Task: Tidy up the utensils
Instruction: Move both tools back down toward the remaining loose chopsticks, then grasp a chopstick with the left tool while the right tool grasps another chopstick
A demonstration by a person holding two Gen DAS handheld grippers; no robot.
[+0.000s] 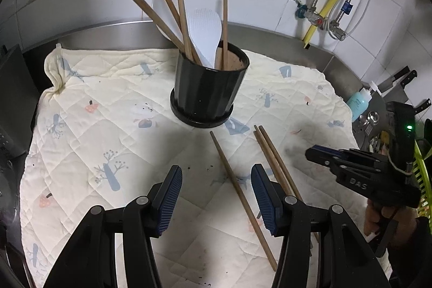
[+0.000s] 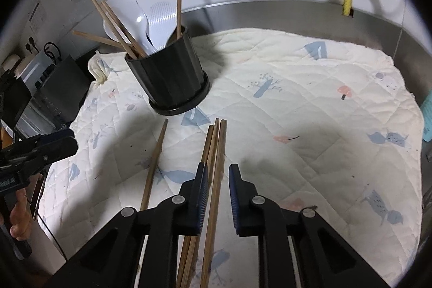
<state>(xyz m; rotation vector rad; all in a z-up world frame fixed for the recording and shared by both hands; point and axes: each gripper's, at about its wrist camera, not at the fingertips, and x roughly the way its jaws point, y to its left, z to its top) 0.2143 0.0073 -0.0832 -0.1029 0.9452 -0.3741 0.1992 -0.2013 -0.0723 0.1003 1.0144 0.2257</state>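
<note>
With our right gripper (image 2: 218, 196) half-spread around the chopsticks (image 2: 213, 161) lying on the bench cloth (image 2: 310, 104), we should pinch one only, then lift toward the black holder (image 2: 168, 80).

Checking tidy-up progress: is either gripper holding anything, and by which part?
Nothing gripped yet: chopsticks lie between the right gripper's fingers, one chopstick between the left gripper's, unpressed.
</note>
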